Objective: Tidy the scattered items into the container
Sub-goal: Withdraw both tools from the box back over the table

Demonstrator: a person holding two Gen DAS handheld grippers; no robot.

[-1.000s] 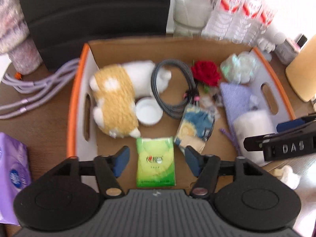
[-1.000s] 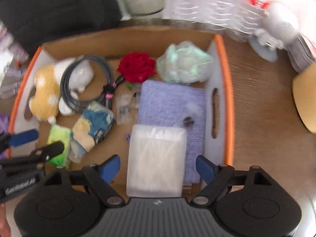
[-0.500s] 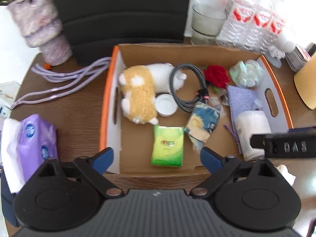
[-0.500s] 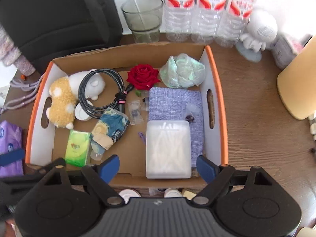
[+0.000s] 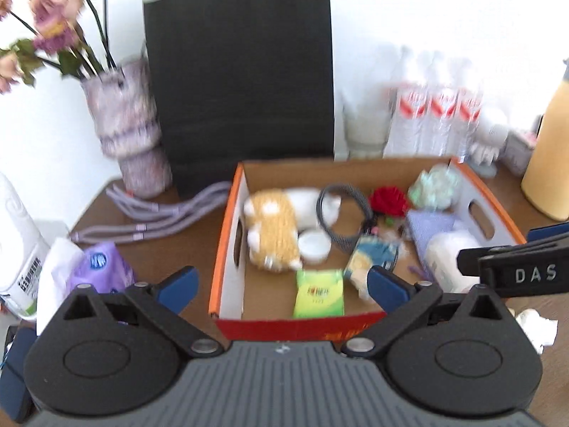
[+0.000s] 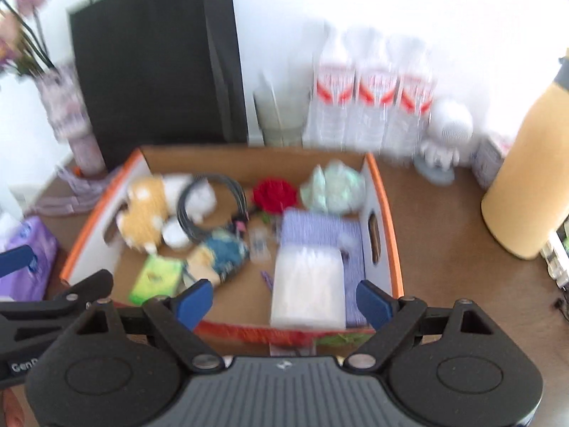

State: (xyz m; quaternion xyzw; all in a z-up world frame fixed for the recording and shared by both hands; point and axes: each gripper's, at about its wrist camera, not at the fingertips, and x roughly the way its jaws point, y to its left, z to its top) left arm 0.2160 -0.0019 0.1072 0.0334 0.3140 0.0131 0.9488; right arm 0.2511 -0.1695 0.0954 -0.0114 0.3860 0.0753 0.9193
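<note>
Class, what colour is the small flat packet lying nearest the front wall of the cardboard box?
Bright green packet, clearest in the left wrist view.

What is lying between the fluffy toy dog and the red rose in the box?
A coiled grey cable lies between the plush dog and the rose, best seen in the right wrist view.

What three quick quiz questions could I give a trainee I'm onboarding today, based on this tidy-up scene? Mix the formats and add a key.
1. True or false: the green tissue pack lies inside the cardboard box.
2. Which item sits on the table to the left of the box? A) red rose B) purple tissue pack C) plush toy
3. Fill in: the left gripper and right gripper each hold ____.

Key: 1 true; 2 B; 3 nothing, both sets of jaws stand open and empty.
</note>
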